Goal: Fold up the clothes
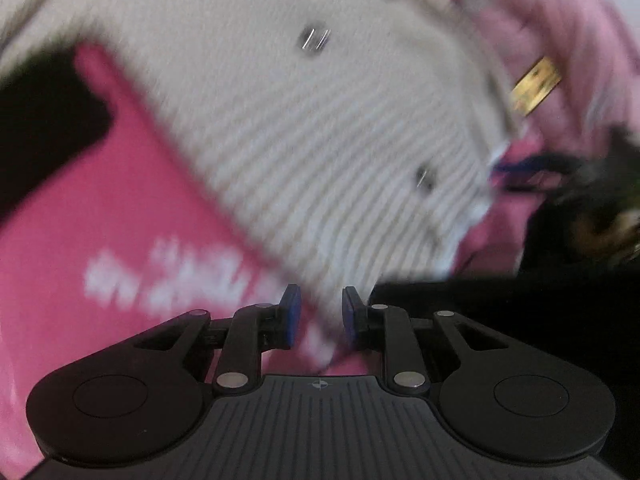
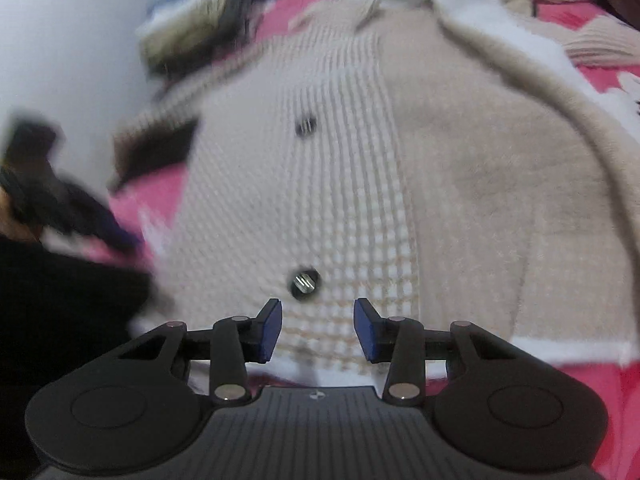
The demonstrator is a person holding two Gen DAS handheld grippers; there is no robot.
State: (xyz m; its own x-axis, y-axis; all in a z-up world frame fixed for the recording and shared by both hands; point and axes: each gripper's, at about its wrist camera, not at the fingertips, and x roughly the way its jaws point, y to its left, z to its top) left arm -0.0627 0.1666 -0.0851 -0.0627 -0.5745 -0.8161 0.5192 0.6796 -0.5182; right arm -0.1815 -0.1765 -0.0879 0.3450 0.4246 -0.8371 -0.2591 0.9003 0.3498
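1. Left wrist view: left tool (image 1: pixel 317 316) with jaws apart, nothing between them; cream ribbed knit cardigan with dark buttons (image 1: pixel 320 140) lies just ahead on pink patterned bedcover (image 1: pixel 100 220), long axis slanting up-left. Blurred.
2. Right wrist view: right tool (image 2: pixel 318 330) gaping, empty, over the cardigan's hem (image 2: pixel 320 344); only here the fuzzy beige inner lining (image 2: pixel 500 200) shows, and a dark shape at left edge, probably the other tool.

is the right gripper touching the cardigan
Cannot tell. In the right wrist view the right gripper is open above the cardigan, but neither contact nor gap shows plainly.
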